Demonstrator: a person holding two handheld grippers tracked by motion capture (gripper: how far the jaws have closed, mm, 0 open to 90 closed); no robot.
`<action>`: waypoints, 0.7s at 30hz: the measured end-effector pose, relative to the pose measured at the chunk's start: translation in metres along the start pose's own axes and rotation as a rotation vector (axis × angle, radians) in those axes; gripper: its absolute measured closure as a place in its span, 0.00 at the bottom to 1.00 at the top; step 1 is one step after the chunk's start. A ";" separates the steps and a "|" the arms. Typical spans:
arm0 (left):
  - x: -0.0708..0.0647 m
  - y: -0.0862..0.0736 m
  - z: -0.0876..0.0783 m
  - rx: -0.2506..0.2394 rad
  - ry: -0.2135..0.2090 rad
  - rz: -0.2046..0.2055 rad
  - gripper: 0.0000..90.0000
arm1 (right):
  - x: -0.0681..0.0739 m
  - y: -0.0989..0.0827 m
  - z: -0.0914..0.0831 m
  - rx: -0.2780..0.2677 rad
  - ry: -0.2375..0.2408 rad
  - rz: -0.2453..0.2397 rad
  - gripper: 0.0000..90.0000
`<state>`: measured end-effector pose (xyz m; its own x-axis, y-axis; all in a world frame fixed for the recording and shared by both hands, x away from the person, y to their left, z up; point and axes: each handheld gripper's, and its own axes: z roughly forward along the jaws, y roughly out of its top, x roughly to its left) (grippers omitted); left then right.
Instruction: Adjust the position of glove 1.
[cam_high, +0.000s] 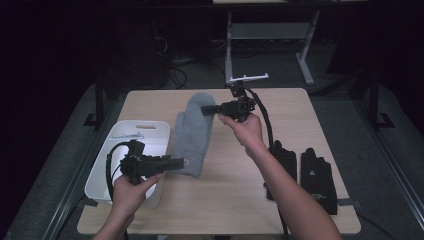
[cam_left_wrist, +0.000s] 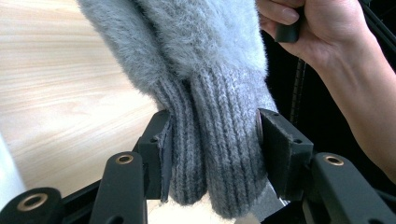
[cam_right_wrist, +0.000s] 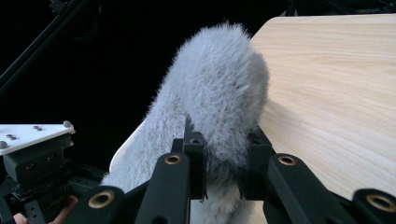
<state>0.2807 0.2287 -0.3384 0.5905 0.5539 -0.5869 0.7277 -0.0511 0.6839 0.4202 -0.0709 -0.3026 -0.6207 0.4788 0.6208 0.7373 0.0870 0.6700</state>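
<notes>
Dark room all around, and in the middle a light wooden table (cam_high: 235, 190). A fuzzy grey mitten (cam_high: 192, 132) is held up a little over the table, stretched between two tools. The left gripper (cam_high: 184, 162) is at the near end and pinches the mitten's knitted cuff (cam_left_wrist: 215, 154) between its pads. The right gripper (cam_high: 205, 109) is at the far end and pinches the fluffy tip (cam_right_wrist: 219, 102). A white bin (cam_high: 100, 192) sits on the left side of the table, just beside the mitten. Two black gloves (cam_high: 305, 172) lie on the right, well apart from it. The fur at the far end is soft and slippery, so I think it could slide out of the right gripper if the hands pull apart too hard. Then the mitten would flop down and might miss the bin.
</notes>
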 end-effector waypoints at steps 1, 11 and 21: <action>0.000 0.000 -0.002 -0.002 0.001 -0.004 0.55 | 0.001 0.001 0.001 0.002 0.002 -0.001 0.85; 0.006 0.001 -0.021 -0.029 0.022 -0.017 0.55 | 0.015 0.012 0.020 0.011 0.014 -0.015 0.85; 0.013 -0.001 -0.041 -0.049 0.040 -0.023 0.55 | 0.029 0.021 0.040 0.023 0.031 -0.034 0.85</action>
<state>0.2733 0.2697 -0.3287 0.5589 0.5872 -0.5856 0.7224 0.0020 0.6915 0.4282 -0.0202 -0.2865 -0.6529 0.4481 0.6107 0.7217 0.1231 0.6812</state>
